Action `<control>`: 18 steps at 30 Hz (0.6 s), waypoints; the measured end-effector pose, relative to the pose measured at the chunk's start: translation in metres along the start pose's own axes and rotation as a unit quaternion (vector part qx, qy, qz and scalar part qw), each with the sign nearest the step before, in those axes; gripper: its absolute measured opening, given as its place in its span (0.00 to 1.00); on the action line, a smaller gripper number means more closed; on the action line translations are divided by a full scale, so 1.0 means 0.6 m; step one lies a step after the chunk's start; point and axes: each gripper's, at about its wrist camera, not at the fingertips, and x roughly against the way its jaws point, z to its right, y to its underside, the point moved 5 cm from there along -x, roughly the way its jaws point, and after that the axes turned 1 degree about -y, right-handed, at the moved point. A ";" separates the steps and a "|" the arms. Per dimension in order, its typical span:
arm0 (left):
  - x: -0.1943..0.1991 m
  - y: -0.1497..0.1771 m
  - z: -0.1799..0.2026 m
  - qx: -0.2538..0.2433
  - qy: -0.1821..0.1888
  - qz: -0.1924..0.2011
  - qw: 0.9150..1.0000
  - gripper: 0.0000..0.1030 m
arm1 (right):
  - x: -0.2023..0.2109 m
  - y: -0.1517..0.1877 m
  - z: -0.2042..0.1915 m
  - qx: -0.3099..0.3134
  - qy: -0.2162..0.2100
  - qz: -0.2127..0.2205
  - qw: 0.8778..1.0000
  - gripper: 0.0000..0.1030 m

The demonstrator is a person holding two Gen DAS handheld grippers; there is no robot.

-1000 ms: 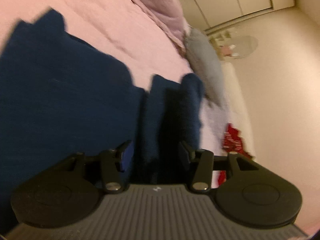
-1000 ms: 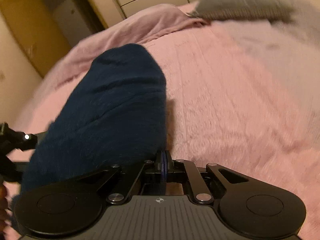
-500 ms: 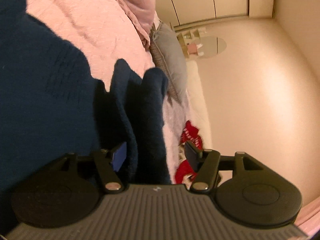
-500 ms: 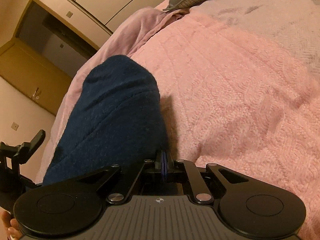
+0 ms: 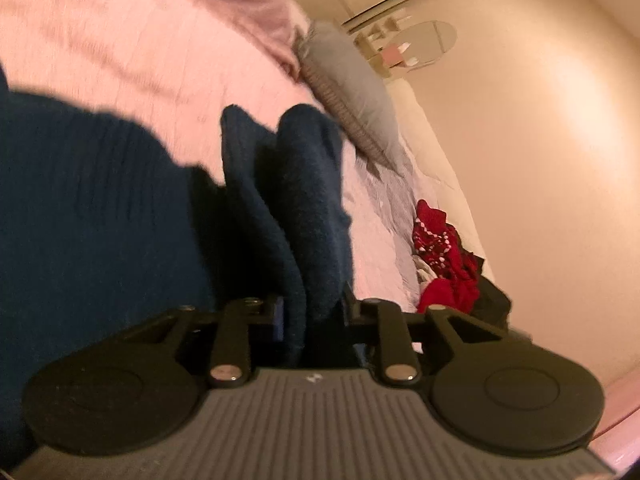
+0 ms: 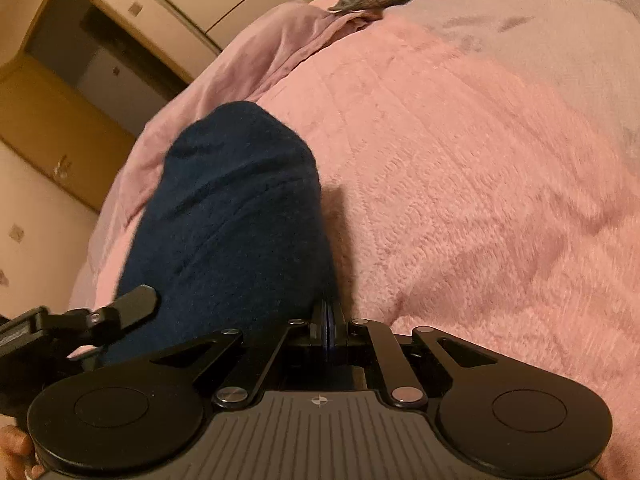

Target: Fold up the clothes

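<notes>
Grey pillow on pink bedspread

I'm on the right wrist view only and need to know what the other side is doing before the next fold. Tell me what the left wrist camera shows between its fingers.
Observer: The left gripper is closing its fingers on a bunched fold of the navy garment.
Operator: Report what lies beyond that fold.
Observer: A pile of red clothes sits at the far edge of the bed, near the wall.
Operator: Say where the pillow is from there.
Observer: The grey pillow lies past the fold, at the head of the pink blanket.
</notes>
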 end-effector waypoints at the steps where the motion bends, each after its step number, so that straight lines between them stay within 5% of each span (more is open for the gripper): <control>1: 0.016 0.004 0.006 -0.013 -0.006 0.012 1.000 0.19 | 0.002 -0.001 -0.007 0.011 0.006 -0.001 1.000 0.05; 4: 0.068 0.016 0.008 -0.031 -0.027 0.043 0.998 0.19 | 0.008 -0.006 -0.034 0.049 0.014 0.001 0.999 0.11; 7: 0.133 0.025 -0.021 -0.016 -0.049 0.071 0.996 0.19 | 0.013 -0.009 -0.052 0.090 0.047 0.008 0.995 0.74; 11: 0.171 0.028 -0.075 0.027 -0.075 0.080 0.994 0.19 | -0.022 0.011 -0.069 0.131 0.070 -0.023 0.989 0.74; 18: 0.167 0.038 -0.093 0.049 -0.065 0.080 0.993 0.19 | -0.029 0.021 -0.082 0.146 0.099 -0.016 0.984 0.74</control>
